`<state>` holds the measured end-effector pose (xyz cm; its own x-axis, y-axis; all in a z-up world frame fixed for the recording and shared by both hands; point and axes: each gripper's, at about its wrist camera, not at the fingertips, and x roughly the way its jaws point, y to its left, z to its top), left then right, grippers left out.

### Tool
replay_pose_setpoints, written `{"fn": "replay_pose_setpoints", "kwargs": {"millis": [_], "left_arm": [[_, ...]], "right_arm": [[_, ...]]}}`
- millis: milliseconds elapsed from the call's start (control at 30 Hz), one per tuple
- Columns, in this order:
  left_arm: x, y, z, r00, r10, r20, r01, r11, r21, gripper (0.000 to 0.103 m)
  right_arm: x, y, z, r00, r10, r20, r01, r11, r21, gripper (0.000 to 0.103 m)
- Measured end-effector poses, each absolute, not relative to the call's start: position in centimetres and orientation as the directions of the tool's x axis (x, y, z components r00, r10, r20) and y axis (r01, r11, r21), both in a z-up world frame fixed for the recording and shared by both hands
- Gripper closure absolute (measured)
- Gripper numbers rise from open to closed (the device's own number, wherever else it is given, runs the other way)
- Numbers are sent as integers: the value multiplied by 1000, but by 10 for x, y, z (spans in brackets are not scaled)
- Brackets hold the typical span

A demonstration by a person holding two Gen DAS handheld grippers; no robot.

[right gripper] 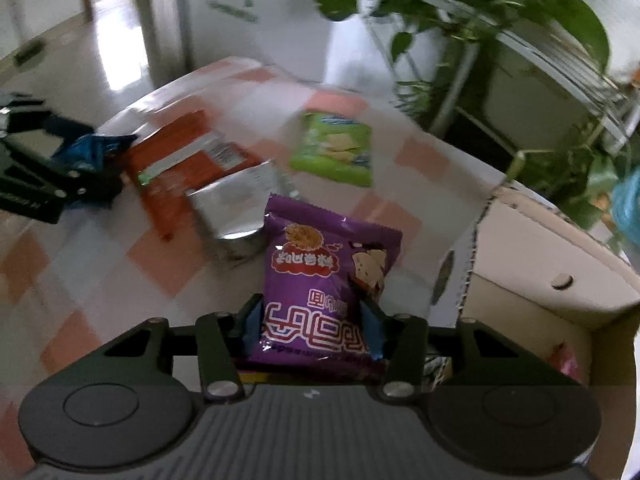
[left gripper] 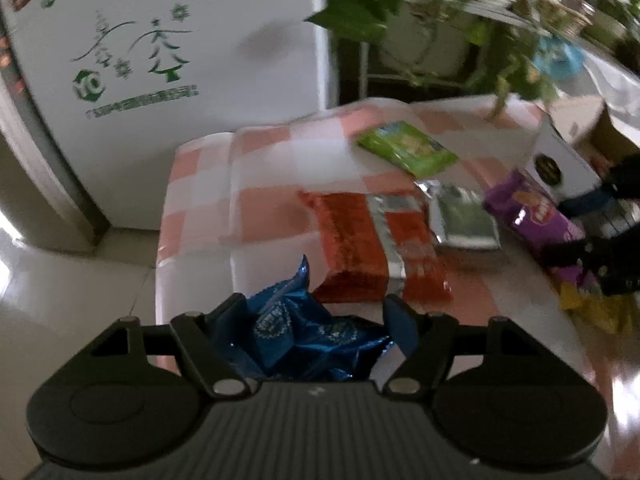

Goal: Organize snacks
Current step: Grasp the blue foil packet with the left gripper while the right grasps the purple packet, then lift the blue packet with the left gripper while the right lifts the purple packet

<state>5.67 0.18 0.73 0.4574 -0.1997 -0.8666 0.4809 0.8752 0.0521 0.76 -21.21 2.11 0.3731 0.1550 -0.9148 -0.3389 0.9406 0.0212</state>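
Observation:
My left gripper is shut on a crumpled blue snack packet at the near left edge of the table. The right wrist view shows the same packet at far left. My right gripper is shut on the lower end of a purple chip bag, with one pad against each side. The bag stands beside an open cardboard box. An orange-red packet, a silver packet and a green chip bag lie flat on the pink-and-white checked tablecloth.
A white appliance with green print stands behind the table's left end. A leafy plant on a wire rack hangs over the far right. A yellow packet lies under the purple bag. The floor left of the table is tiled.

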Motion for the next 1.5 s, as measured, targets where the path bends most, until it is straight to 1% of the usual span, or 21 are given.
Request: {"fn": "replay_pose_setpoints", "kwargs": {"millis": [200,300,333,367,433,467,567,700,733,867,967,1033,1133,1300,1500], "left_arm": [[36,2,11,422,-243,-873,593,803,63,30],[28,0,13,426,-240,-872,633,768,97,26],[26,0,14,428,-238,-872,644,758,109,21],[25,-1,14,434,-233,-870,648,751,123,20],[26,-1,16,442,-233,-866,642,756,124,17],[27,0,17,440,-238,-866,639,760,116,17],[29,-3,16,447,-238,-862,635,763,119,13],[32,-10,8,430,-226,-874,645,754,122,12],[33,-11,6,427,-223,-877,647,753,124,10],[35,-14,-3,417,-211,-884,659,740,134,7],[36,-15,-10,399,-205,-894,668,732,131,6],[34,-14,-15,406,-209,-890,666,734,132,1],[39,-8,-17,378,-222,-899,648,757,85,0],[51,4,-22,303,-245,-921,566,824,-33,0],[47,3,-22,308,-245,-919,567,823,-29,0]], "right_arm": [[-1,-203,28,327,228,-917,-461,886,56,46],[3,-203,32,338,250,-908,-442,893,82,43],[5,-203,33,338,253,-906,-431,898,90,37],[6,-203,33,343,250,-906,-414,906,93,29],[9,-202,32,354,229,-907,-377,922,85,20],[12,-202,30,359,213,-909,-357,931,77,18],[19,-201,21,339,178,-924,-302,951,72,18],[23,-198,9,315,139,-939,-268,962,53,17],[26,-197,6,309,136,-941,-260,964,54,16],[26,-191,2,308,127,-943,-275,961,40,13],[25,-189,1,308,122,-944,-289,957,29,13],[24,-191,3,309,131,-942,-293,955,37,14],[23,-193,5,310,148,-939,-304,952,50,16],[21,-197,8,314,176,-933,-305,949,77,16],[22,-200,8,318,170,-933,-284,956,77,14]]}}
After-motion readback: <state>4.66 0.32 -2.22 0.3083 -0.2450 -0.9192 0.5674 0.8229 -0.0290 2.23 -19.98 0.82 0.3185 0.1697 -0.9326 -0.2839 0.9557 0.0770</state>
